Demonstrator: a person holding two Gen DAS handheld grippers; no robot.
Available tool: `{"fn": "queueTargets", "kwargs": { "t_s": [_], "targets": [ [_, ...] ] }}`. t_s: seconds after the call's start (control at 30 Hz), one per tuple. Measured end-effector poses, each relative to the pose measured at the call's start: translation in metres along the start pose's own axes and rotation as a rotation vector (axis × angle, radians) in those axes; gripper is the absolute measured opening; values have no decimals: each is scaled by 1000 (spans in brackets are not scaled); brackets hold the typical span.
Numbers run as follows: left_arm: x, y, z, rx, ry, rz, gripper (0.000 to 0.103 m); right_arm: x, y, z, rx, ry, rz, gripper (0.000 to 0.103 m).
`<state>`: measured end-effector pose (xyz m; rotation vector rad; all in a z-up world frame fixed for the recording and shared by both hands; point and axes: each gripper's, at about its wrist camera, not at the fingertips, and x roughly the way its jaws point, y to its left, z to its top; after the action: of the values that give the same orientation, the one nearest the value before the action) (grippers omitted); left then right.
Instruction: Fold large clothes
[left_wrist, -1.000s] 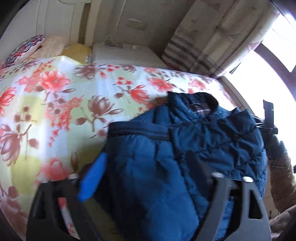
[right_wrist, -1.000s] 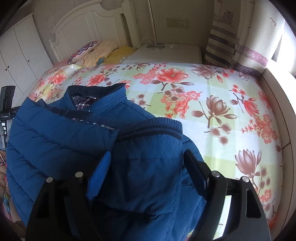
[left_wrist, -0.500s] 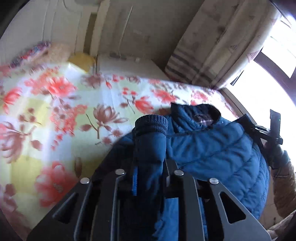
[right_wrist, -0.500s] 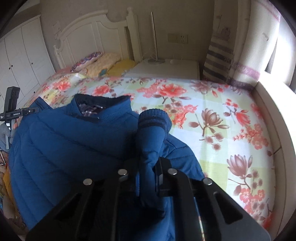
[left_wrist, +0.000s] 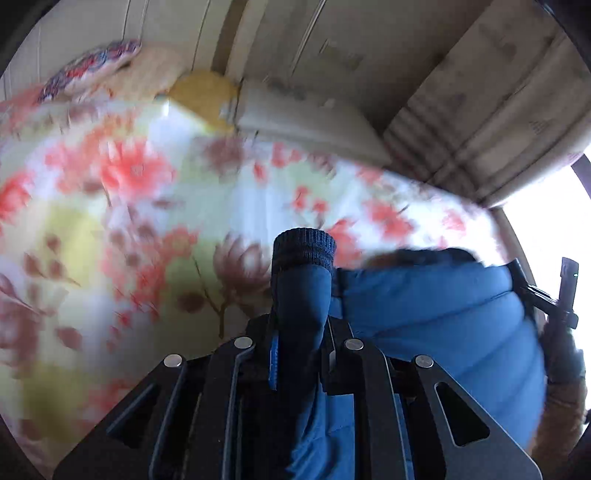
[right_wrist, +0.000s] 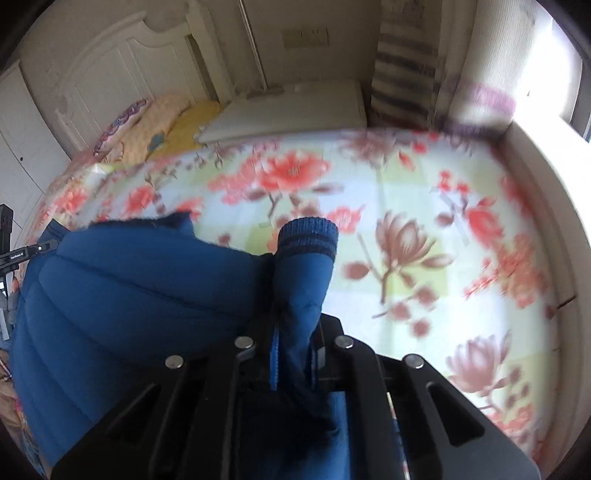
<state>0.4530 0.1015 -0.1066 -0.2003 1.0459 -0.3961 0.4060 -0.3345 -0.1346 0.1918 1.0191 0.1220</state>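
Floral bed (right_wrist: 424, 206) carries blue jacket (right_wrist: 129, 295); left tool (left_wrist: 301, 354) clamps one sleeve cuff (left_wrist: 303, 251), right tool (right_wrist: 293, 350) clamps the other (right_wrist: 308, 236). Folding barely started; body unfolded.

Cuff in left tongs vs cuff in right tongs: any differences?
The left-tongs cuff looks plain dark; the right-tongs cuff shows lighter blue stripes. The jacket body lies right of the left-tongs cuff but left of the right-tongs cuff. Shared: both ribbed, upright, clamped over the floral bedsheet.
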Motion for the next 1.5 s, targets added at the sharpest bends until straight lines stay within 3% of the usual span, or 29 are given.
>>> {"fn": "queueTargets", "kwargs": {
  "t_s": [0.13,0.23,0.3,0.37,0.4,0.47,0.5,0.53,0.57,0.63,0.7,0.73,0.8,0.9,1.03,1.17,1.33,1.5],
  "targets": [
    [-26,4,-7,-26,-95,-39,17,-34,-7,-3,23,-91,38,10],
    [-54,-12,5,19,-148,-40,17,-71,-4,9,29,-172,89,10],
    [-45,-24,12,64,-133,30,17,-59,-2,16,16,-147,35,11],
    [-11,-24,9,77,-64,88,20,-10,-5,3,21,-29,-17,18],
    [13,-17,0,59,-17,88,30,4,-7,-6,39,-28,-5,22],
    [12,-8,-4,17,-47,76,37,-1,-15,-13,77,-82,16,27],
    [9,-6,-4,6,-47,72,42,-4,-18,-14,89,-88,-2,47],
    [7,-3,-4,-4,-46,82,48,-8,-20,-15,97,-80,-21,60],
    [2,-1,-4,-13,-52,116,63,-14,-25,-15,108,-74,-29,73],
    [-28,2,-9,-5,-147,129,66,-36,-35,-21,121,-112,20,73],
    [-68,5,-22,-26,-246,92,89,-79,-42,-37,117,-179,70,77],
    [-96,7,-34,-34,-307,78,95,-98,-39,-48,101,-206,85,78],
    [-131,9,-62,-1,-345,63,96,-128,-38,-72,51,-233,103,79],
    [-153,7,-113,70,-305,89,96,-170,-28,-132,-61,-230,79,82],
    [-163,-1,-187,154,-228,132,96,-190,-8,-199,-163,-206,90,82],
    [-164,-20,-235,266,-208,197,96,-187,24,-250,-283,-198,84,83],
    [-152,-42,-267,366,-163,220,97,-162,37,-263,-310,-197,56,83],
    [-132,-33,-272,350,-121,187,97,-149,40,-256,-282,-215,70,83]
  ]
}}
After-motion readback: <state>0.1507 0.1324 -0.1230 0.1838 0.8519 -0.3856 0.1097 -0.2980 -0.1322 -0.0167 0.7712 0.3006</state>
